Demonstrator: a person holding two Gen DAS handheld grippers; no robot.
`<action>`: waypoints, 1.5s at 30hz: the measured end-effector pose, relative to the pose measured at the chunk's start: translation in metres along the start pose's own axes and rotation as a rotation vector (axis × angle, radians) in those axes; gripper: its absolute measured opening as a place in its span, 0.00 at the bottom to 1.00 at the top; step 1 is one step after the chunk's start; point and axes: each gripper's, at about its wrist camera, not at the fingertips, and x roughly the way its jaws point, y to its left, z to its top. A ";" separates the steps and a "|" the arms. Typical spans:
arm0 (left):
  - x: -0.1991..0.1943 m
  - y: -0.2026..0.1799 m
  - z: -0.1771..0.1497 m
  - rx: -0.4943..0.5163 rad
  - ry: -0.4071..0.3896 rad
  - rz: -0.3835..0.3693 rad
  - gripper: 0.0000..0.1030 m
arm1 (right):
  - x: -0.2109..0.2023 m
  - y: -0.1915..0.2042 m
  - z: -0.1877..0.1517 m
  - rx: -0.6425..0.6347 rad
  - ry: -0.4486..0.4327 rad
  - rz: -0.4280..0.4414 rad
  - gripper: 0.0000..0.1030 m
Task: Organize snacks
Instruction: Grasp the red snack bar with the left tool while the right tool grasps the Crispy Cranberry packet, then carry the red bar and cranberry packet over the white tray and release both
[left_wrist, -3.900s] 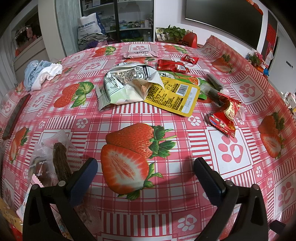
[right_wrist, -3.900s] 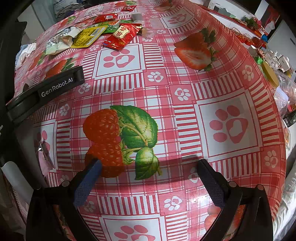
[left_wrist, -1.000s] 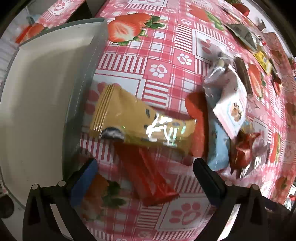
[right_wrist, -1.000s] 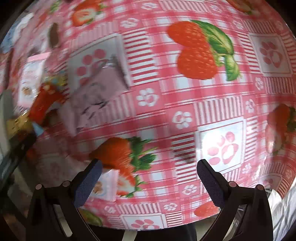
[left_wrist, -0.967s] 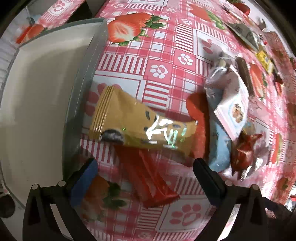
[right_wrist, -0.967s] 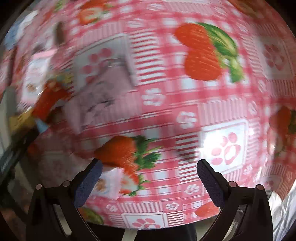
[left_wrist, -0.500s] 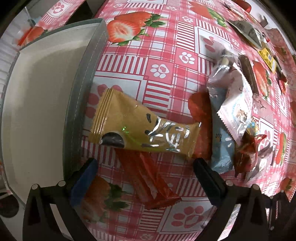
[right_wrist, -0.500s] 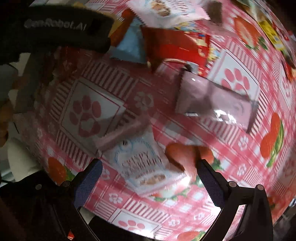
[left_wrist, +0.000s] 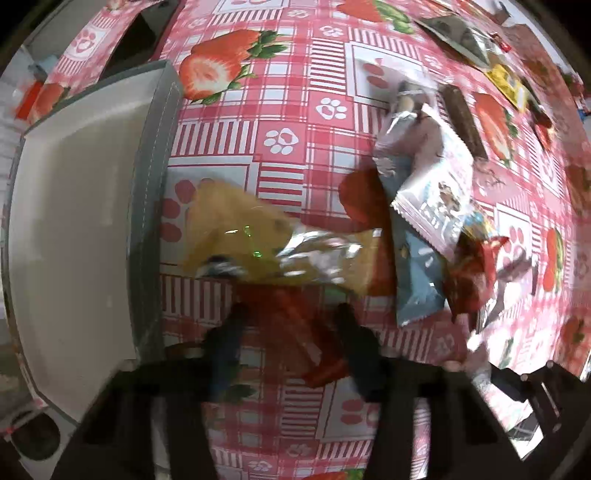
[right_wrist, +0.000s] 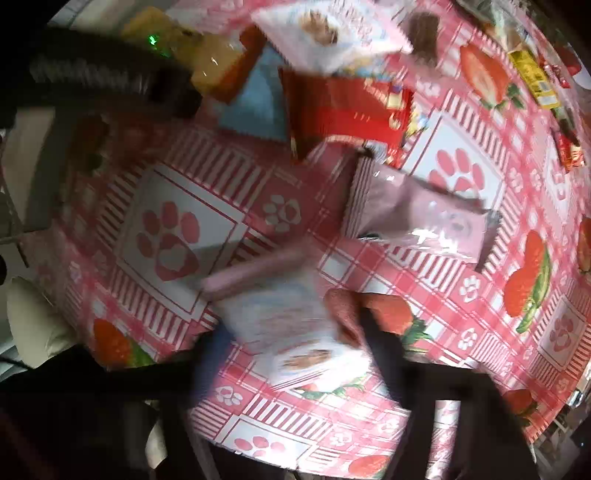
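Snacks lie on the tabletop (left_wrist: 295, 122) — strawberry-and-paw checked cloth. Landmark: grey bin (left_wrist: 74, 229). Just right of its wall lies a glossy yellow packet (left_wrist: 258, 243), with a red-orange packet (left_wrist: 295, 325) just below it. The left gripper (left_wrist: 288, 328) has just been closing; its fingers (left_wrist: 225, 339) straddle the red-orange packet, blurred — contact unclear. Further right of the bin: light blue packet (left_wrist: 417, 280), white cookie packet (left_wrist: 439, 192), crinkled red wrapper (left_wrist: 476, 273). Only the right wrist view shows a white-and-blue packet (right_wrist: 291, 332) between the narrowing fingers of the right gripper (right_wrist: 288, 350) — grip unclear — plus a pink packet (right_wrist: 421, 218) nearby.
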 end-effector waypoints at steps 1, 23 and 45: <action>-0.001 0.002 0.000 0.007 0.005 -0.019 0.29 | -0.002 -0.002 0.000 0.018 -0.004 0.021 0.42; -0.070 0.039 -0.048 0.158 -0.058 -0.093 0.22 | -0.047 -0.074 -0.023 0.300 -0.024 0.262 0.41; -0.103 0.103 -0.071 0.013 -0.151 -0.124 0.22 | -0.080 -0.034 0.024 0.127 -0.063 0.235 0.41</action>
